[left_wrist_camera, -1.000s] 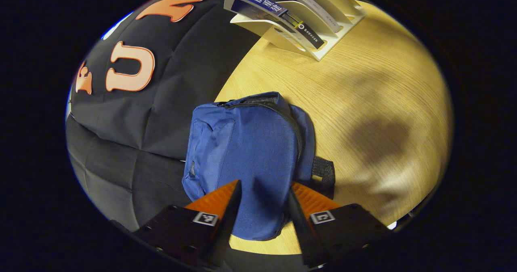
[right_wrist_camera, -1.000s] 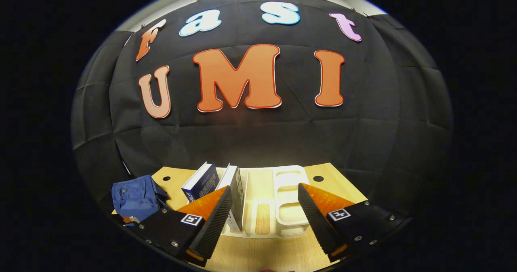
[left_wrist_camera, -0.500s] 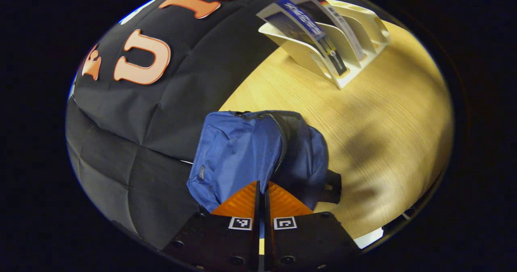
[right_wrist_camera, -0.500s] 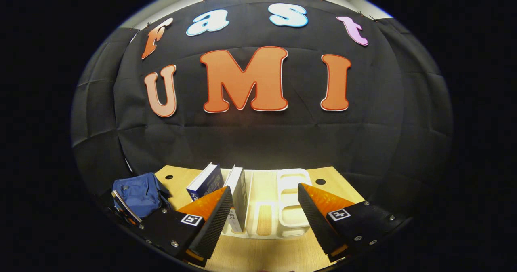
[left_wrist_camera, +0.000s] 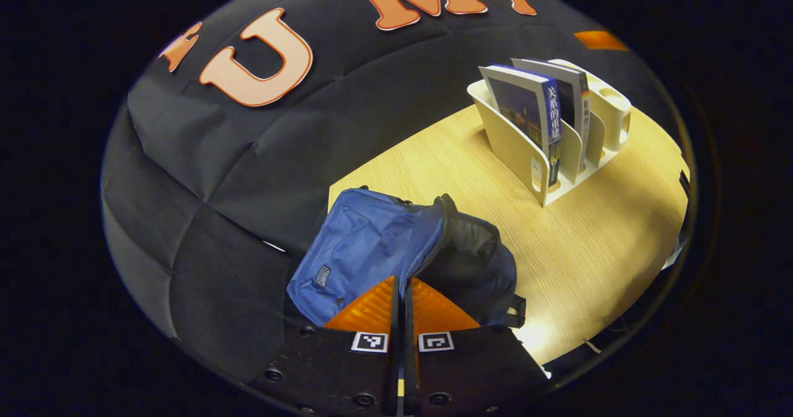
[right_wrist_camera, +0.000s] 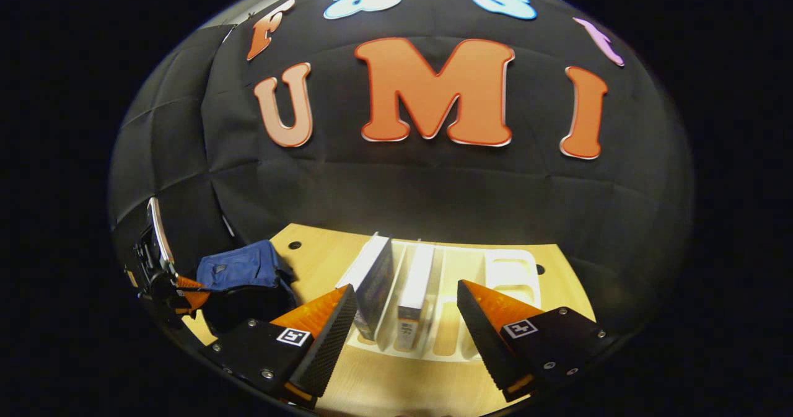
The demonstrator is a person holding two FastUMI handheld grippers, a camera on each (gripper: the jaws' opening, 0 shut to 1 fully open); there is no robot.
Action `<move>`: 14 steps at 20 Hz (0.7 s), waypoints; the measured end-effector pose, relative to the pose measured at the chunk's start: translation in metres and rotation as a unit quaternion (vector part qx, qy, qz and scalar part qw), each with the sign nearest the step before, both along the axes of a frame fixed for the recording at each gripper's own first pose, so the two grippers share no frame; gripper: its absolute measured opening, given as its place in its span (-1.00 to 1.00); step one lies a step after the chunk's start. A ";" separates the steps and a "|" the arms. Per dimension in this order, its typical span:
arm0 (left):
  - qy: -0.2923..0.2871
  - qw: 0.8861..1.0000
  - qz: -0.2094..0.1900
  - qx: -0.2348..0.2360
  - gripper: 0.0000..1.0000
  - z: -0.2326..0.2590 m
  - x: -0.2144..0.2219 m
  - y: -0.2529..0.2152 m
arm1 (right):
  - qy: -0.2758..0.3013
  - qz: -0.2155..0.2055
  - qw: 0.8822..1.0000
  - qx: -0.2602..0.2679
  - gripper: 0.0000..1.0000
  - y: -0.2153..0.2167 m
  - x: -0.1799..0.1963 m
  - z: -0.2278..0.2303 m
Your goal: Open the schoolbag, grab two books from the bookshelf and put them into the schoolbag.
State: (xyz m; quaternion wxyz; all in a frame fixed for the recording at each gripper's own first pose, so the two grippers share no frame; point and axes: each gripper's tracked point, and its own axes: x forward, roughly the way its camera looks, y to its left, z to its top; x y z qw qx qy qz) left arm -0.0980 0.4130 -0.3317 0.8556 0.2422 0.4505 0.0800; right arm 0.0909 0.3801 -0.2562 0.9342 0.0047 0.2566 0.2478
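So the left gripper (left_wrist_camera: 401, 293) is sitting clenched, orange fingers pressed together right at the zipper line of the blue schoolbag (left_wrist_camera: 372, 243). It looks like it's pinching the zip pull or the flap edge, but the fingertips are covering whatever's between them, so I can't say for sure. Just past the tips the bag is gaping open, dark lining showing to the right of the zipper. I'd say the opening step is basically wrapping up.

The right gripper (right_wrist_camera: 403, 308) is hanging released, fingers spread wide, with the white bookshelf (right_wrist_camera: 508, 274) right ahead of it on the wooden table (right_wrist_camera: 384, 386). Two books are standing in the slots just beyond the tips: the blue book (right_wrist_camera: 372, 280) off the left finger, the white book (right_wrist_camera: 414, 287) nearly centred between them.

Next move, I'm guessing, is pushing forward over the white book's top edge and closing on it.

How deep the bag's opening goes is hard to make out.
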 end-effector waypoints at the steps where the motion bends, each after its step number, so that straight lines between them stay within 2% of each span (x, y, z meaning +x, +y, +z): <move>1: -0.001 1.000 -0.001 -0.010 -0.93 0.007 0.004 0.004 | 0.011 0.004 1.000 -0.006 0.93 0.009 0.003 -0.002; 4: -0.011 1.000 -0.002 -0.026 -0.92 0.028 0.016 0.023 | 0.036 -0.004 0.997 -0.062 0.94 0.017 0.021 -0.014; 7: -0.017 0.998 0.007 -0.062 -0.92 0.042 0.027 0.037 | 0.077 0.014 0.995 -0.067 0.94 0.042 0.026 -0.019; 11: -0.024 0.997 0.002 -0.074 -0.94 0.059 0.042 0.064 | 0.152 0.005 0.985 -0.077 0.94 0.056 0.036 -0.035; 14: -0.016 0.995 -0.002 -0.099 -0.95 0.066 0.051 0.073 | 0.162 -0.001 0.981 -0.102 0.95 0.065 0.050 -0.042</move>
